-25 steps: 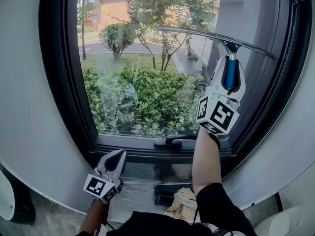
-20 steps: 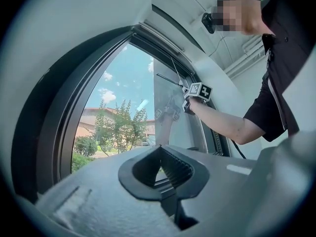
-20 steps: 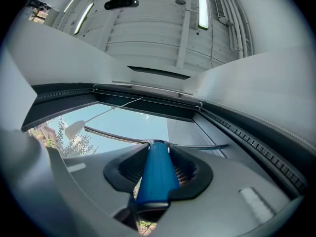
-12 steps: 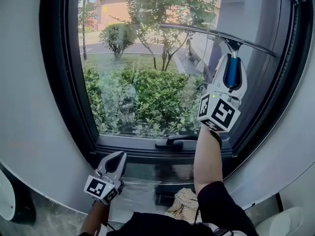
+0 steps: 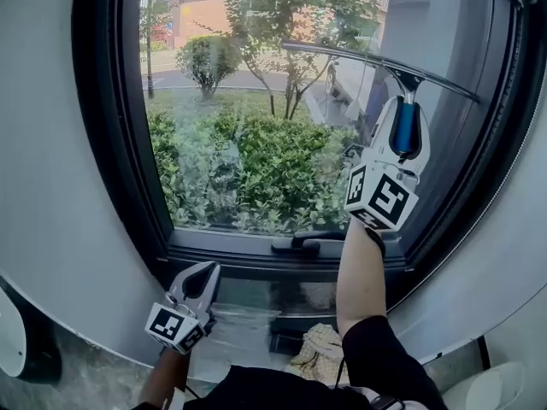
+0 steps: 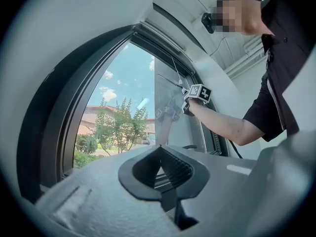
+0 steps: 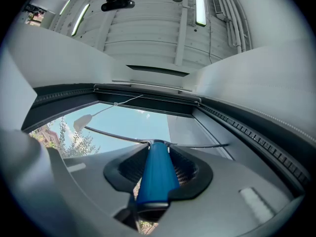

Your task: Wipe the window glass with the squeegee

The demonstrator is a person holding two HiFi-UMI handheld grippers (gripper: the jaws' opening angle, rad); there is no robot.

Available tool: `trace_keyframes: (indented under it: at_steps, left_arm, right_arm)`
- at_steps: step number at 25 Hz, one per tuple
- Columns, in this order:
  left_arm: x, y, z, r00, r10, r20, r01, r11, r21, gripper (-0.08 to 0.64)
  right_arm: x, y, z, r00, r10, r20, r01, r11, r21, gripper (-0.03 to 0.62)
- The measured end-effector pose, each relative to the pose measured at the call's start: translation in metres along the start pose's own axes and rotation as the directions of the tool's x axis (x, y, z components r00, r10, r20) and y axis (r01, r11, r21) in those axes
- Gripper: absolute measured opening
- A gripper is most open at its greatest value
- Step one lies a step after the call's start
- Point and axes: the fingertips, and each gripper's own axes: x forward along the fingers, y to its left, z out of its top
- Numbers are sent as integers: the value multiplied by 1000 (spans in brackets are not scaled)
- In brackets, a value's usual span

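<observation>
The squeegee (image 5: 404,126) has a blue handle and a long thin blade (image 5: 376,61) lying against the upper right part of the window glass (image 5: 256,135). My right gripper (image 5: 403,120) is shut on its blue handle (image 7: 155,174), raised up in front of the pane. In the right gripper view the blade (image 7: 118,137) spans the glass just below the top frame. My left gripper (image 5: 201,280) hangs low under the sill, jaws shut with nothing between them. The left gripper view shows the right gripper (image 6: 196,94) and the squeegee (image 6: 170,80) up on the glass.
A dark window frame (image 5: 102,143) surrounds the pane, with a black handle (image 5: 306,244) on the lower rail. A crumpled cloth (image 5: 318,348) lies on the ledge below. Grey wall (image 5: 43,186) flanks both sides. Bushes and trees show outside.
The right gripper and squeegee have shifted slightly up and to the right on the glass. The left gripper has stayed in place.
</observation>
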Motion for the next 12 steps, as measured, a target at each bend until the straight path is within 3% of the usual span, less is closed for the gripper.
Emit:
trace_keyframes:
  at_steps: [12]
  left_arm:
    - [-2, 4, -1, 1000, 9, -13, -9, 1000, 6, 2]
  right_arm:
    - [-13, 1, -6, 1000, 0, -4, 0, 1000, -5, 132]
